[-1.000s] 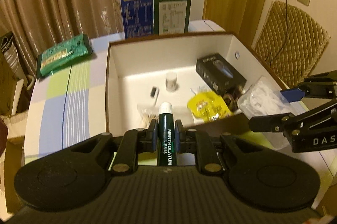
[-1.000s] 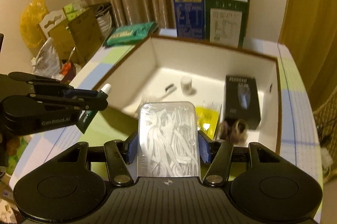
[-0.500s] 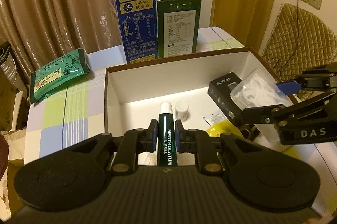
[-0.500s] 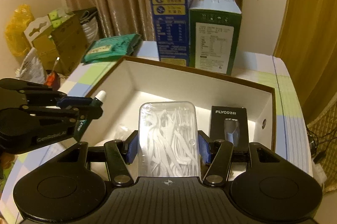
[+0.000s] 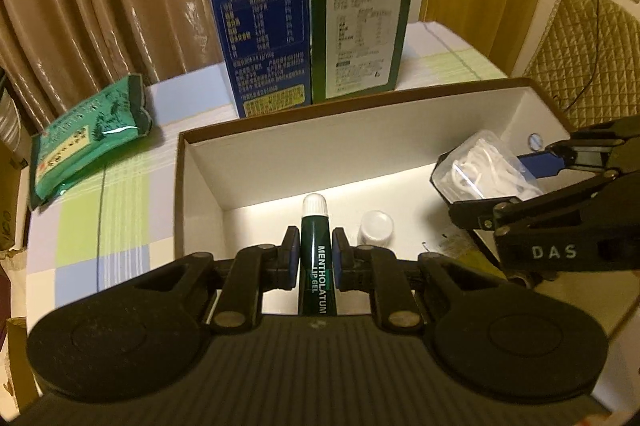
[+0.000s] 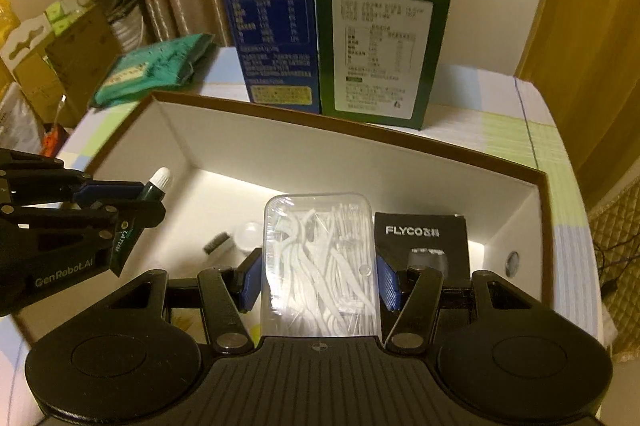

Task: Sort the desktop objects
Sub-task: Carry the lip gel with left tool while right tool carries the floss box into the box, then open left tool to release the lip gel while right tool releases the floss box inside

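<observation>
My left gripper [image 5: 315, 251] is shut on a dark green Mentholatum lip gel tube [image 5: 317, 258] with a white cap, held above the open white box [image 5: 280, 154]. My right gripper [image 6: 319, 280] is shut on a clear case of white floss picks [image 6: 320, 258], also over the box [image 6: 360, 166]. The right gripper and the floss case [image 5: 484, 166] show at the right of the left wrist view. The left gripper with the tube [image 6: 154, 188] shows at the left of the right wrist view. In the box lie a black FLYCO box [image 6: 422, 242] and a small white jar [image 5: 375, 226].
A tall blue carton [image 5: 260, 6] and a green carton [image 5: 360, 22] stand right behind the box. A green packet [image 5: 88, 134] lies on the checked tablecloth at left. Curtains hang behind. Cardboard boxes and bags [image 6: 60, 42] sit left of the table. A quilted chair [image 5: 588, 58] is at right.
Both grippers have moved forward over the box towards its far wall, still holding their objects. The cartons loom larger, and the box's near items have dropped out of view.
</observation>
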`<action>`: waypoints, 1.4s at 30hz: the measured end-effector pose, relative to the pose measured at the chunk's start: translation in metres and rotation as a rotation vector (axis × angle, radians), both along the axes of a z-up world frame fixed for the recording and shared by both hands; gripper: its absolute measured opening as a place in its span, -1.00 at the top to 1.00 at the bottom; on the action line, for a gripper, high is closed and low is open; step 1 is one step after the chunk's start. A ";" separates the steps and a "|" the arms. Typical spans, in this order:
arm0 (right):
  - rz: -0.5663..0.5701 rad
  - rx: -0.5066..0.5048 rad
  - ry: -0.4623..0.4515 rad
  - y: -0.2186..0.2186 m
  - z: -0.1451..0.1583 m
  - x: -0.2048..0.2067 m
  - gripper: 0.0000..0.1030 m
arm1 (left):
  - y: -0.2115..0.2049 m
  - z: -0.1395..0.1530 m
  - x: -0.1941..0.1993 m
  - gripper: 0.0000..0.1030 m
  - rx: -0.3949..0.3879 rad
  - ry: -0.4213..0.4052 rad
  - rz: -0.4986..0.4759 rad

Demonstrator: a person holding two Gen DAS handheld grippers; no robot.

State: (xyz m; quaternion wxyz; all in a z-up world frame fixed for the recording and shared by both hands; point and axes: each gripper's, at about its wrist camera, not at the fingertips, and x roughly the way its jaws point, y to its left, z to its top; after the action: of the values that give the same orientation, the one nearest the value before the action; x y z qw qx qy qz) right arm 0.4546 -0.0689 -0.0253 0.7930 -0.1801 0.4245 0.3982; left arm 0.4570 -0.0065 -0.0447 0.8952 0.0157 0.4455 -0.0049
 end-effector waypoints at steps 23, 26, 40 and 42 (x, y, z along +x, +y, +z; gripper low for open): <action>-0.004 -0.021 0.036 0.024 -0.037 0.036 -0.05 | 0.014 -0.049 0.055 0.75 0.064 0.100 0.002; -0.003 -0.017 0.035 0.025 -0.037 0.037 -0.05 | 0.014 -0.049 0.055 0.75 0.068 0.090 0.000; 0.031 0.047 -0.016 0.028 -0.038 0.033 -0.07 | 0.014 -0.046 0.051 0.67 0.076 0.067 -0.002; 0.035 0.058 -0.027 0.027 -0.037 0.033 -0.08 | 0.014 -0.045 0.049 0.66 0.072 0.062 -0.003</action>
State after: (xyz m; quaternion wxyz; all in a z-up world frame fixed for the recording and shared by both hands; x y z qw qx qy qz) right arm 0.4881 -0.0421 -0.0620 0.7965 -0.1698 0.3989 0.4215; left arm 0.5060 0.0072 -0.0894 0.8797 0.0486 0.4730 0.0093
